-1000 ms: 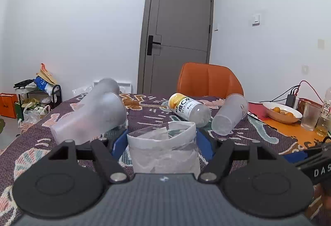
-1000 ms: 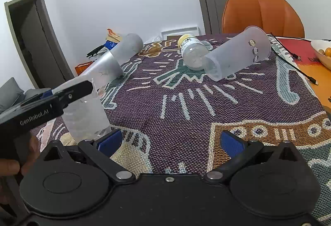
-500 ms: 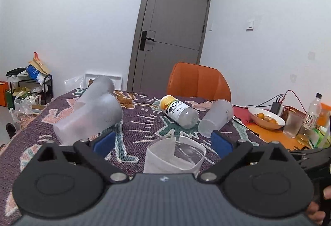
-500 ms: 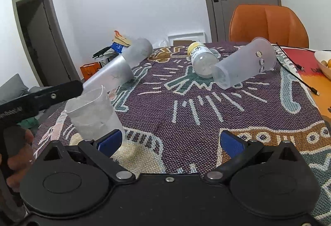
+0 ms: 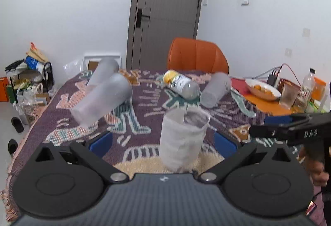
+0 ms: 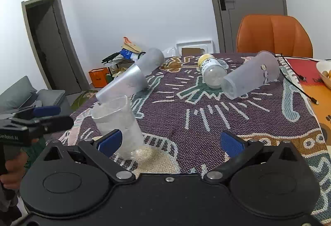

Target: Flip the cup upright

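Observation:
A clear plastic cup [image 5: 182, 139] with white paper inside stands upright on the patterned tablecloth [image 5: 144, 97], mouth up. My left gripper [image 5: 163, 142] is open, its blue pads either side of the cup and apart from it. The cup also shows in the right wrist view [image 6: 119, 122], just left of my right gripper [image 6: 171, 141], which is open and empty. Two stacked frosted cups [image 5: 103, 97] lie on their side at the left, and one frosted cup [image 6: 250, 75] lies on its side further back.
A bottle with a yellow cap [image 5: 181, 86] lies between the fallen cups. An orange chair [image 5: 197, 56] stands behind the table. A bowl of fruit [image 5: 262, 89], a glass and a bottle sit at the right, with a cable [image 6: 298, 83].
My left gripper has opened and let go of the cup, then pulled back and up. The cup now stands free on the cloth. My right gripper has shifted slightly.

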`<state>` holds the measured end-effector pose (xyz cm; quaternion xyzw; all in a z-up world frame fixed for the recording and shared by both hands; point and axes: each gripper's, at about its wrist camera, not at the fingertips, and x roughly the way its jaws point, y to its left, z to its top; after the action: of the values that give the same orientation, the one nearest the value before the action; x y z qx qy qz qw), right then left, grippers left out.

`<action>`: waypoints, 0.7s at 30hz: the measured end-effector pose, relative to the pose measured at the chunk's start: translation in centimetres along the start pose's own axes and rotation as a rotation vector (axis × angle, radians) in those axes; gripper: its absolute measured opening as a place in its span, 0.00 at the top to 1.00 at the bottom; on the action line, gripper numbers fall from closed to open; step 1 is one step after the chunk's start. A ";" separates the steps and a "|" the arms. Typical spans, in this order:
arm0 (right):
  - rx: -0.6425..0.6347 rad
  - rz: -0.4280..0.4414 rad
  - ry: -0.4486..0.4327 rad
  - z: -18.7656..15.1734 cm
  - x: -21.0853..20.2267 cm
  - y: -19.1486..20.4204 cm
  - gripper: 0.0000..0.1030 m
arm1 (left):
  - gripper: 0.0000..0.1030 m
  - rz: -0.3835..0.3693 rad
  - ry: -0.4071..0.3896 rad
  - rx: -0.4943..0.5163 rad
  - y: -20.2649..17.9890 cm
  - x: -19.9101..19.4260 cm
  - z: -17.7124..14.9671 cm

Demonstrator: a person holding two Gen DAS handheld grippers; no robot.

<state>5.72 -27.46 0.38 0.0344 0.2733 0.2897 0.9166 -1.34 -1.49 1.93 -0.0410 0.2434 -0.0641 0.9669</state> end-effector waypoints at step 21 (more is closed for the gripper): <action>-0.028 0.041 0.037 -0.6 -1.9 1.3 0.00 | 0.00 0.028 0.112 -0.045 2.0 -1.3 -1.5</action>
<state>3.43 -27.45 1.05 0.0219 0.2854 0.3126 0.9057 -2.96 0.59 0.94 -0.0556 0.2989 -0.0472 0.9515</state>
